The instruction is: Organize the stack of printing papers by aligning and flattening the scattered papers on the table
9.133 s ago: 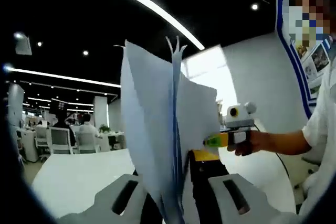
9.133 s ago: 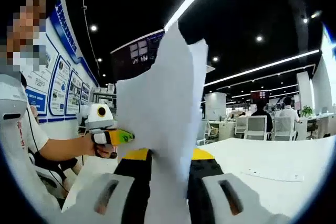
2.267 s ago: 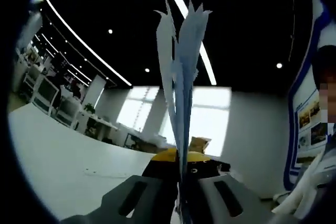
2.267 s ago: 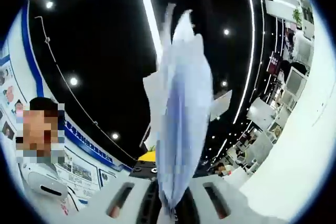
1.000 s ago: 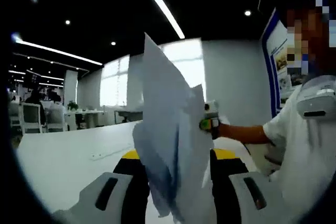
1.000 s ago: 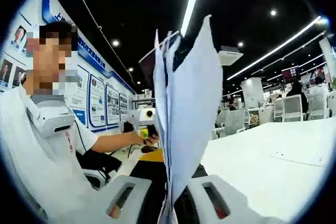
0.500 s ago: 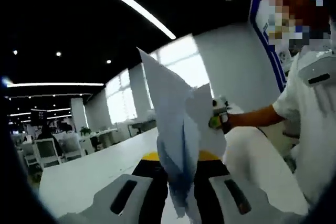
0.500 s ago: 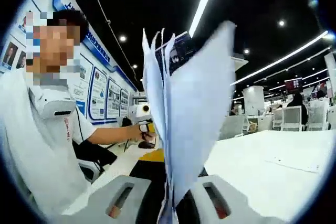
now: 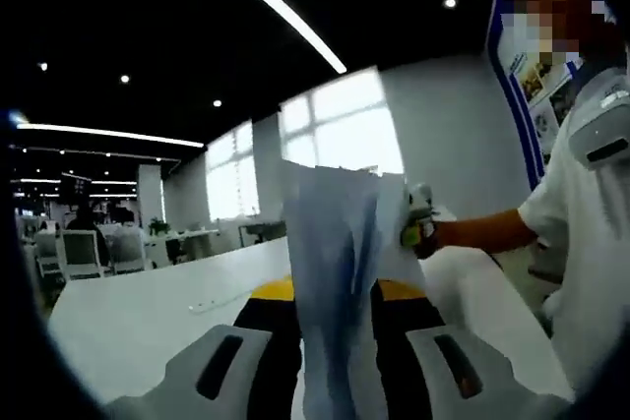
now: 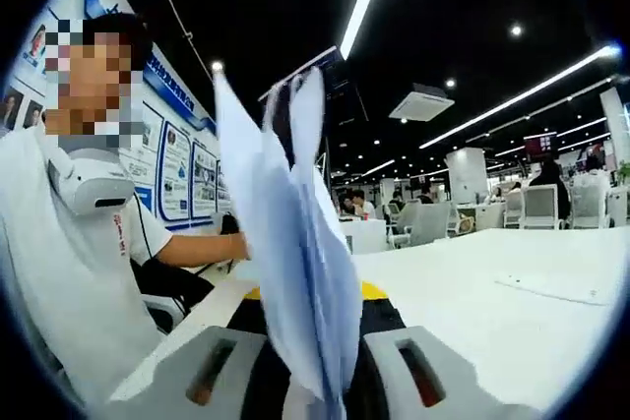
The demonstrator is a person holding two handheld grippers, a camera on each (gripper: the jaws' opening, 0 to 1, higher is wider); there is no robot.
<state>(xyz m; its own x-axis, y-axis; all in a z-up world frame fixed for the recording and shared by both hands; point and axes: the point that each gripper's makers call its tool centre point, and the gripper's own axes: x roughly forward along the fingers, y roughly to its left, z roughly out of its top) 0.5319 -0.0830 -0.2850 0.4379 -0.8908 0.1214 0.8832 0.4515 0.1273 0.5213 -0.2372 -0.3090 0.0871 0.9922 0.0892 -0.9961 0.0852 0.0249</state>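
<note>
A stack of white printing papers (image 9: 335,282) stands on edge between the jaws of my left gripper (image 9: 335,381), which is shut on it. The same stack of papers (image 10: 295,272) rises between the jaws of my right gripper (image 10: 315,390), also shut on it, its sheets fanned and bending. In the left gripper view the right gripper (image 9: 418,223) shows beyond the papers, held by a person's hand. The white table (image 9: 148,312) lies below the stack.
A person in a white shirt (image 10: 69,243) stands close at the table's side. A single flat sheet (image 10: 556,289) lies on the table (image 10: 472,312) to the right. Office chairs and desks (image 9: 89,248) stand beyond the far edge.
The stack's top has dropped lower in the left gripper view and its sheets have closed together. In the right gripper view the papers have swung and bent to the left.
</note>
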